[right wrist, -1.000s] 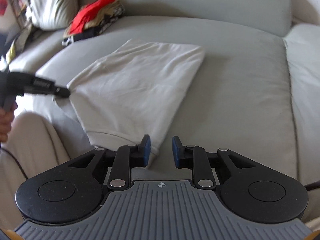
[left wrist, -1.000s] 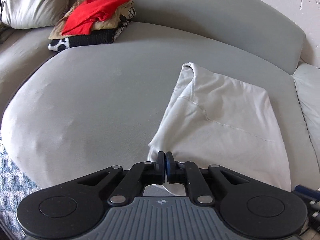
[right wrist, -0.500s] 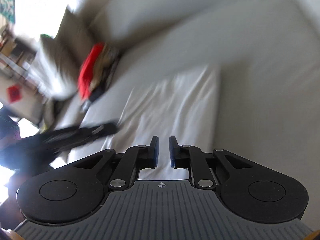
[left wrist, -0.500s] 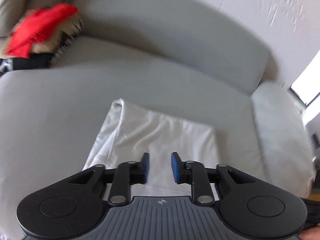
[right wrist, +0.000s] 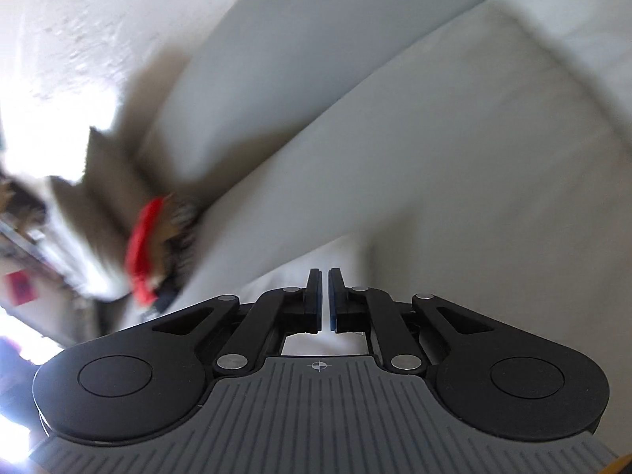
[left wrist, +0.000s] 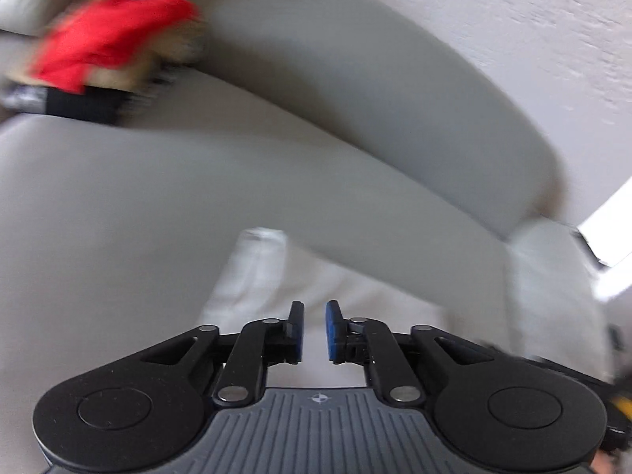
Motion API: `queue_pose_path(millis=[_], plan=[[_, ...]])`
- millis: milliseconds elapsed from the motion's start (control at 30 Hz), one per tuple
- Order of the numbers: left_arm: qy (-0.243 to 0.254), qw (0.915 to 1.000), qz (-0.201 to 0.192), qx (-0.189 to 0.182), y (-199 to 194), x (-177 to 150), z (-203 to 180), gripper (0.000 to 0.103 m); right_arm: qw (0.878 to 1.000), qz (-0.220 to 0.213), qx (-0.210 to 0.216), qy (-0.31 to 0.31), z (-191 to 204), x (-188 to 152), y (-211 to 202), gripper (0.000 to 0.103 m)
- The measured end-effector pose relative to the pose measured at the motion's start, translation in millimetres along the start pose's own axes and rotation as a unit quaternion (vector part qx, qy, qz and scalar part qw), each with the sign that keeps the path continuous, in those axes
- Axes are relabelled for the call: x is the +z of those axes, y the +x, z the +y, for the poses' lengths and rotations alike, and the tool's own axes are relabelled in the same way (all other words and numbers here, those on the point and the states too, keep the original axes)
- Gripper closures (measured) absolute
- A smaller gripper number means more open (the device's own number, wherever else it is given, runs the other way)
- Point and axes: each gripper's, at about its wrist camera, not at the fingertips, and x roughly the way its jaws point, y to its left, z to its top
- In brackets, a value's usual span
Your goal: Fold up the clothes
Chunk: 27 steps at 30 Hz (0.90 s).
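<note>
On the sofa (left wrist: 166, 205) lies the folded white shirt (left wrist: 256, 276), beneath both hand-held grippers: left (left wrist: 314, 330) opening, right (right wrist: 324, 300) closing, both empty with narrow gaps. Best lower each onto a hem corner before pinching.

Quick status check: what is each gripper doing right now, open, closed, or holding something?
Left gripper: open, jaws just opening, nothing between them, over the white garment.
Right gripper: open by a narrow gap, jaws just closing, nothing gripped.
</note>
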Motion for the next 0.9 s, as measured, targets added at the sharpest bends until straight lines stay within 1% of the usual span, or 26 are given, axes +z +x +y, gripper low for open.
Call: queue_pose_path(millis=[67, 133, 167, 200, 267, 300, 333, 400, 433, 467, 500, 533, 567, 600, 633, 700, 733, 800, 867, 900], plan=[[0.012, 0.9986, 0.046, -0.024, 32.8, 4.2, -8.8, 0.089, 0.998, 0.056, 0.03, -0.002, 3.0, -0.2, 31.0, 0.094], [0.001, 0.9962, 0.083, -0.027, 65.8, 7.9, -6.1, 0.09, 0.995, 0.09, 0.029, 0.016, -3.6, 0.4, 58.0, 0.094], [-0.015, 0.996, 0.085, -0.024, 78.2, 10.2, -0.3, 0.094, 0.996, 0.079, 0.022, 0.035, -10.9, 2.4, 64.0, 0.102], [-0.034, 0.9963, 0.077, -0.021, 86.8, 14.3, 6.6, 0.095, 0.997, 0.06, 0.014, 0.055, -19.0, 4.8, 68.1, 0.102], [-0.076, 0.9966, 0.032, -0.009, 92.0, 23.3, 22.1, 0.094, 0.995, 0.001, 0.0, 0.104, -40.0, 12.3, 64.8, 0.102], [-0.085, 0.9962, 0.006, 0.015, 93.3, 28.2, 29.1, 0.095, 0.991, -0.03, -0.007, 0.128, -50.7, 16.1, 62.5, 0.102], [-0.093, 0.9948, -0.014, 0.041, 94.5, 31.4, 37.7, 0.096, 0.989, -0.05, -0.017, 0.138, -57.0, 19.9, 58.0, 0.103], [-0.112, 0.9889, -0.045, 0.087, 97.1, 35.6, 57.1, 0.096, 0.984, -0.086, -0.04, 0.151, -67.3, 27.2, 48.0, 0.103], [-0.129, 0.986, -0.054, 0.092, 95.2, 35.1, 65.5, 0.095, 0.981, -0.103, -0.051, 0.157, -72.5, 30.8, 43.0, 0.103], [-0.149, 0.9833, -0.059, 0.086, 91.4, 33.2, 73.2, 0.095, 0.98, -0.111, -0.062, 0.155, -73.5, 32.4, 37.0, 0.102], [-0.159, 0.9805, -0.063, 0.098, 85.1, 31.5, 75.4, 0.096, 0.979, -0.115, -0.074, 0.152, -73.4, 33.5, 30.7, 0.102], [-0.156, 0.9792, -0.066, 0.111, 75.3, 29.4, 72.7, 0.099, 0.978, -0.116, -0.081, 0.152, -72.7, 33.2, 23.4, 0.097], [-0.151, 0.9788, -0.069, 0.12, 64.4, 27.0, 69.1, 0.096, 0.978, -0.116, -0.087, 0.152, -71.9, 32.4, 15.7, 0.092], [-0.151, 0.9788, -0.066, 0.122, 53.0, 24.1, 65.9, 0.092, 0.978, -0.112, -0.089, 0.15, -69.0, 29.9, 7.5, 0.092], [-0.15, 0.9799, -0.062, 0.116, 39.4, 19.4, 62.5, 0.091, 0.98, -0.106, -0.09, 0.141, -64.1, 26.5, 0.0, 0.092], [-0.145, 0.9829, -0.054, 0.1, 9.8, 8.4, 55.3, 0.084, 0.986, -0.093, -0.094, 0.103, -49.7, 17.6, -19.7, 0.092], [-0.142, 0.9843, -0.05, 0.092, -5.0, 2.8, 51.7, 0.082, 0.988, -0.087, -0.096, 0.083, -42.3, 13.1, -29.8, 0.091], [-0.107, 0.9883, -0.045, 0.098, -34.5, -13.7, 40.6, 0.078, 0.991, -0.075, -0.102, 0.043, -21.8, -2.4, -49.1, 0.089], [-0.071, 0.9898, -0.044, 0.115, -57.4, -28.2, 30.3, 0.078, 0.993, -0.057, -0.107, 0.007, -2.6, -20.2, -68.6, 0.083], [-0.055, 0.9903, -0.043, 0.12, -66.5, -35.8, 27.0, 0.078, 0.993, -0.042, -0.108, -0.011, 7.6, -33.0, -74.4, 0.083]])
